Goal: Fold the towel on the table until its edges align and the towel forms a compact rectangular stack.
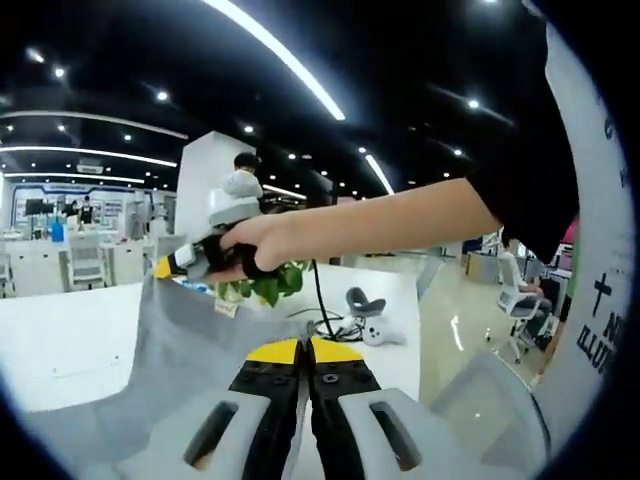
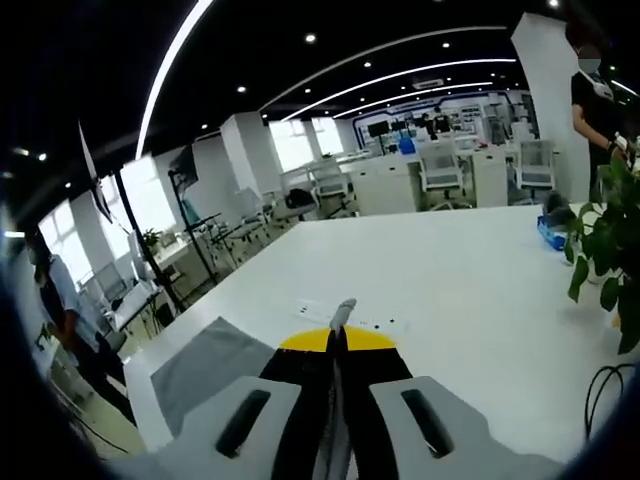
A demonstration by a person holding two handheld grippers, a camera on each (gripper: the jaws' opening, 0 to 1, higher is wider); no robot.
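**Towel lifted by 2 corners, held edge spanning between the grippers**

Nearest in the left gripper view, the left gripper (image 1: 303,348) was seen with its yellow-tipped jaws pressed together on grey cloth; the towel (image 1: 190,340) was spread from those jaws outward and up to the left, sagging between 2 held points; the far point was taken by the right gripper (image 1: 170,264), carried in a hand (image 1: 262,246) whose forearm crossed in from the right; there too the cloth was seen pinched at a corner; the held edge was thus judged to run from the left gripper up toward the right one, its long axis lying along that line, with the bulk of the cloth hanging below it toward the table (image 1: 60,340).

In the right gripper view, the right gripper's own jaws were seen closed, a thin fold of grey cloth standing up between the tips; a further grey panel of the towel lay low on the left over the white table edge; beyond, a plant (image 2: 605,250) stood at the right, and desks and chairs were set well back.

The coming move was judged to turn on both grippers keeping that edge level while it is carried across to the opposite edge; neither was clearly nearer to the table.
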